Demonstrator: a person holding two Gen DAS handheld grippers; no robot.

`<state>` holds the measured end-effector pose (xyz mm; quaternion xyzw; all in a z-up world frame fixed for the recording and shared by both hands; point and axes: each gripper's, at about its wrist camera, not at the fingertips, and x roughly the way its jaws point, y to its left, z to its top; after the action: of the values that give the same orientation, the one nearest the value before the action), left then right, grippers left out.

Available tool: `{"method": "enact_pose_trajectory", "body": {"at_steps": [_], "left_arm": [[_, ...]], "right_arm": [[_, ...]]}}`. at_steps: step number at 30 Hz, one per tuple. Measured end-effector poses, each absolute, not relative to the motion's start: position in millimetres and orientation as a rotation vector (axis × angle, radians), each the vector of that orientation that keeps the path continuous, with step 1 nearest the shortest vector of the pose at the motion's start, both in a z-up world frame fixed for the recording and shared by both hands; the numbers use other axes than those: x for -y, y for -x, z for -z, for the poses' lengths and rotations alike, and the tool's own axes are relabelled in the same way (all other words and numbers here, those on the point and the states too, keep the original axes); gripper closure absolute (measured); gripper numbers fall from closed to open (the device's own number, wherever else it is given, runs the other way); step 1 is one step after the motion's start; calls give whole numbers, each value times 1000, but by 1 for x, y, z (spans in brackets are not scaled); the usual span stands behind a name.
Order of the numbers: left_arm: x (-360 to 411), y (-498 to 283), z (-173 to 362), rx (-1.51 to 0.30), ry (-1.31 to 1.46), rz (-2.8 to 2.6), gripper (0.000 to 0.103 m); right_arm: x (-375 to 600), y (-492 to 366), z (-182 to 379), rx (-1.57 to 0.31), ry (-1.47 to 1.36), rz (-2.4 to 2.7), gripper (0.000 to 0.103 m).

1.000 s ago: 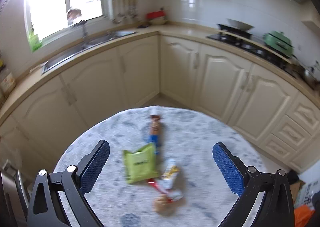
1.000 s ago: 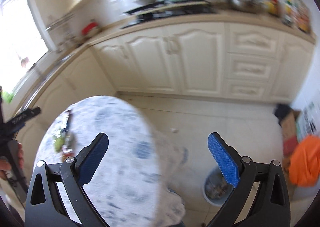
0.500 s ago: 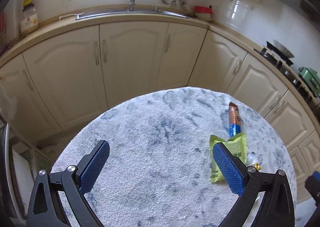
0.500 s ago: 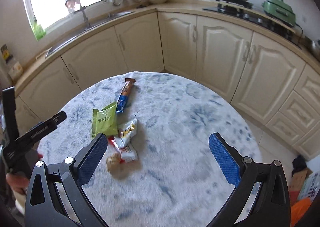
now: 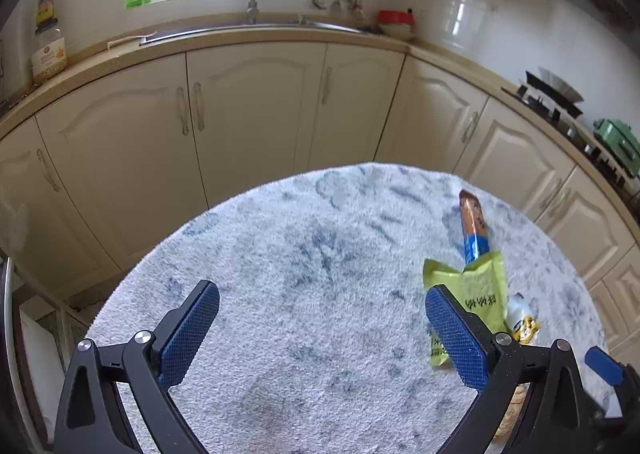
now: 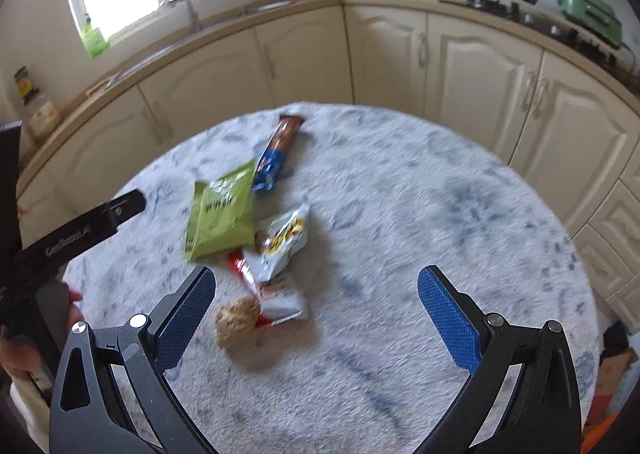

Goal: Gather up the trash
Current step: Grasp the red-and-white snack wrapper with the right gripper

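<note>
A round table (image 6: 420, 213) draped in a shaggy white-and-blue cover fills both wrist views in a cream-cabinet kitchen, and the litter on it lies untouched: judging by these views, collecting has not begun and every piece is left to gather. The right gripper (image 6: 316, 314) hovers over the near side of the heap, jaws wide apart and empty; the left gripper (image 5: 322, 328) hangs over bare cover to the heap's left, jaws likewise apart and holding nothing. Five pieces can be counted, clustered left of the table's middle: one green pouch (image 6: 222, 213), one long brown-and-blue bar wrapper (image 6: 276, 151) touching its far corner, one white-and-yellow packet (image 6: 286, 242), one red-and-white wrapper (image 6: 276, 296) beneath that, and one crumpled tan ball (image 6: 238, 318) nearest the right gripper. No bin is in sight.
</note>
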<state>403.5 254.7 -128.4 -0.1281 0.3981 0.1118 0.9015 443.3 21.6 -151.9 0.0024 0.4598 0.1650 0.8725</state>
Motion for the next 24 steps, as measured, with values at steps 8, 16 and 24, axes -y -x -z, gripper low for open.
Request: {"method": "enact_pose_trajectory", "body": {"at_steps": [8, 16, 24], "left_arm": [[-241, -420, 141, -885, 197, -251, 1], [-237, -423, 147, -909, 221, -213, 1], [-235, -424, 152, -925, 230, -213, 1]], "right_arm": [[-21, -451, 170, -1018, -38, -338, 35], [-50, -443, 176, -982, 75, -397, 38], [-40, -447, 175, -976, 38, -374, 65]]}}
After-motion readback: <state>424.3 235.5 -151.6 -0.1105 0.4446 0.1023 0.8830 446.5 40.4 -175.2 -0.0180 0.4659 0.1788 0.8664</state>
